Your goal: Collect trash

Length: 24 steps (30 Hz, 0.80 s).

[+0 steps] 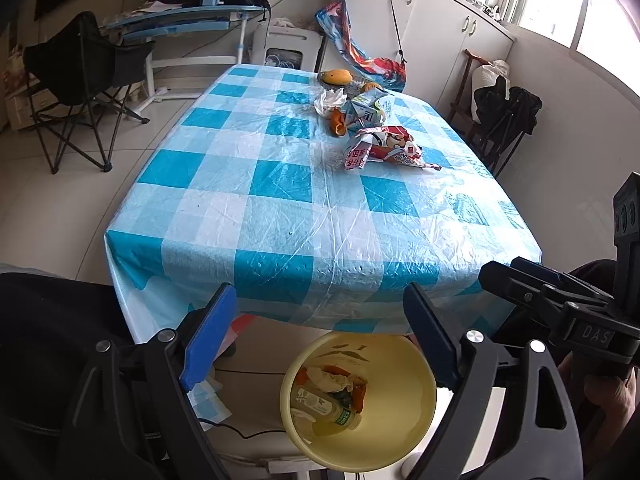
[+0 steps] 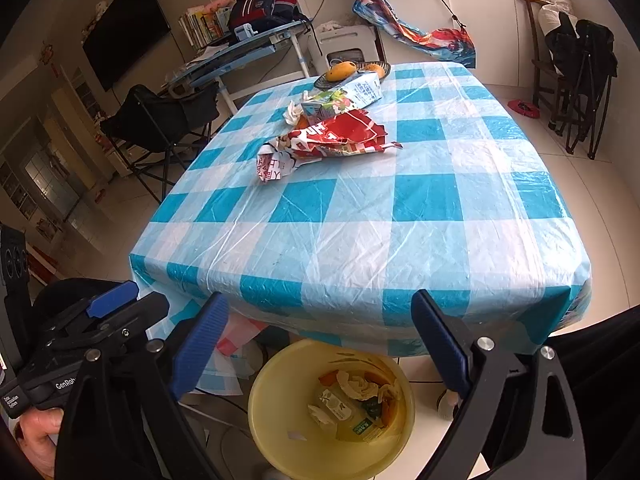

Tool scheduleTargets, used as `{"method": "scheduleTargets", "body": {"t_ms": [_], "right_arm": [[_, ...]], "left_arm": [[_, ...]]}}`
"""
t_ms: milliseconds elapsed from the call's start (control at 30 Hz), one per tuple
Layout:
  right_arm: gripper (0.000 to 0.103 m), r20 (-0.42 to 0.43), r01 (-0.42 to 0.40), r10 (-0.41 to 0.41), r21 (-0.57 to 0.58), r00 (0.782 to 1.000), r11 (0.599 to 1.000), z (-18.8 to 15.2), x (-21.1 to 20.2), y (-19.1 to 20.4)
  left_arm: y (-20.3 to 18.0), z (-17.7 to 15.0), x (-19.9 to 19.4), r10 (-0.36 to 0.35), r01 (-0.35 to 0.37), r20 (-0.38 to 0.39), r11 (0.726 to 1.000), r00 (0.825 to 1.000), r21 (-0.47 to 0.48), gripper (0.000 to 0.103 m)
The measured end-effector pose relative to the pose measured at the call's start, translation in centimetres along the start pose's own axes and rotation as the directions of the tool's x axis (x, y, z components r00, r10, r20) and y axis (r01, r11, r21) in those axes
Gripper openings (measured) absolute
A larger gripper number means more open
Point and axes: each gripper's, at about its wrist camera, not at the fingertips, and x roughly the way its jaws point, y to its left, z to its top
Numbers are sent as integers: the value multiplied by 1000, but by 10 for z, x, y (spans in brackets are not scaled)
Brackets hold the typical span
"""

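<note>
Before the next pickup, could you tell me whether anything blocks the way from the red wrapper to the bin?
Nothing visible does: bare tablecloth lies between the red wrapper and the near edge, and the yellow bin stands open below it.

Daylight pours through the windows (image 1: pixel 560 4) behind the table (image 1: pixel 280 184), blowing them out white. Glare streaks the plastic tablecloth (image 2: pixel 360 240) nearest that side. Both views stay sharp at the table, while fisheye curvature bends walls and darkens corners farthest from it
</note>
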Motion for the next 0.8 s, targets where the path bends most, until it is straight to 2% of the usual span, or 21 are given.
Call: {"method": "scheduleTargets", "body": {"t_ms": [467,800], "right_arm": [[89,8,33,-33,-75,999,997,-2,3,11],[89,7,42,-41,-86,999,995,-2,4,13]], "left_arm": [[7,3,-3,11,-9,34,999,999,-42,86],[9,4,-4,11,-9,41,999,999,-50,86]]}}
